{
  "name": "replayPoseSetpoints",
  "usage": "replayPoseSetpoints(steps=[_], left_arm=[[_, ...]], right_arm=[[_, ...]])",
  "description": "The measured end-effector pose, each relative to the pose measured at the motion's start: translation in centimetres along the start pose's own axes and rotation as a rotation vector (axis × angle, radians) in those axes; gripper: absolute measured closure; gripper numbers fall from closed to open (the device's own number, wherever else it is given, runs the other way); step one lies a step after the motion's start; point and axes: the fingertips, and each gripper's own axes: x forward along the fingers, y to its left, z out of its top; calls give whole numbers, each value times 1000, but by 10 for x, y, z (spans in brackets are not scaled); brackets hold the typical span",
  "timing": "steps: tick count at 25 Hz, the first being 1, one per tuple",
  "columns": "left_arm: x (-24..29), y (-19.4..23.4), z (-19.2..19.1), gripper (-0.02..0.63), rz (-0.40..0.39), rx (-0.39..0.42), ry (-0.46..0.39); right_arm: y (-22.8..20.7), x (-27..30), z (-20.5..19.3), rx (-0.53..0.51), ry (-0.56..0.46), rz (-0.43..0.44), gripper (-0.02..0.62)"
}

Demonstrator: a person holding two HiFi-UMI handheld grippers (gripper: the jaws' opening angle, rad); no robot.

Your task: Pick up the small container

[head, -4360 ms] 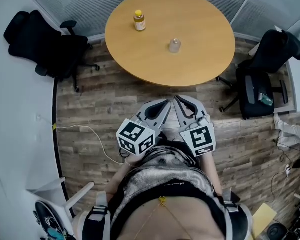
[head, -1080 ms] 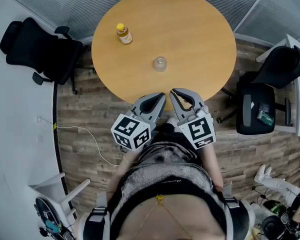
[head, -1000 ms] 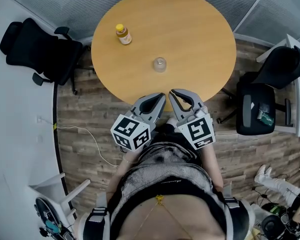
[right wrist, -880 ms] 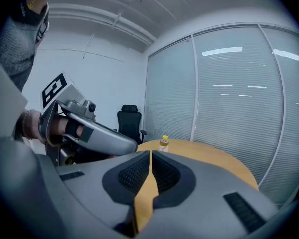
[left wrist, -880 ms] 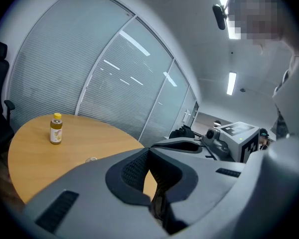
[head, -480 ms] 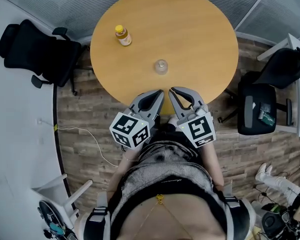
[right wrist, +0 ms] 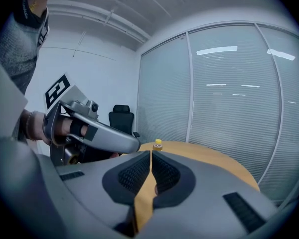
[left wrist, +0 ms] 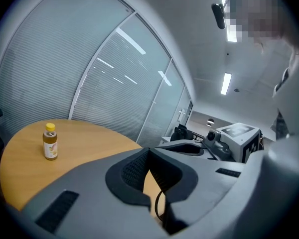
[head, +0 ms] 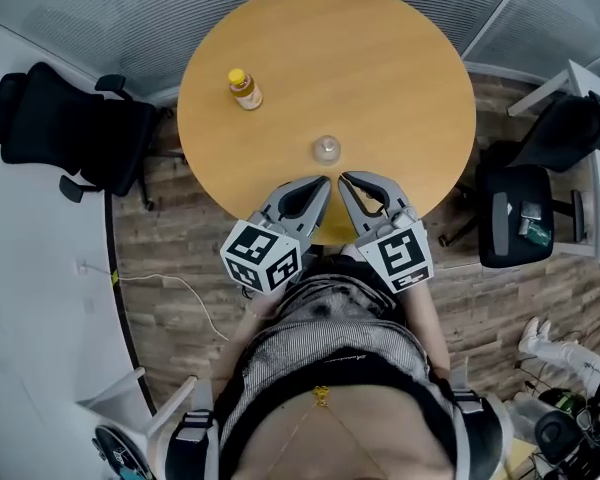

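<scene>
A: Far left, a black office chair [head: 60,128] on the plank floor [head: 180,223], a white cable [head: 165,280] trailing nearby. Glass walls with blinds [head: 130,8] curve round behind.

B: Round wooden table [head: 380,58] now: yellow-capped bottle [head: 244,89] upright near the tabletop's left edge, small container [head: 326,149] upright close to the near edge.

A: Left gripper [head: 322,182] at that near edge, jaws pressed together, nothing between them.

B: Right gripper [head: 344,179] alongside, jaws together too, empty. Another black chair [head: 520,218] far right.
</scene>
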Motion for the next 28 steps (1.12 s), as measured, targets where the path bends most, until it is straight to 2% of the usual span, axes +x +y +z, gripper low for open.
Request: replayPoseSetpoints(steps=[13, 28], left_arm=[[-6, 31, 8, 600, -46, -5, 15], [-18, 65, 10, 600, -125, -10, 45]], right_arm=[[3, 37, 7, 41, 22, -36, 569], [18, 69, 3, 37, 91, -107, 569]])
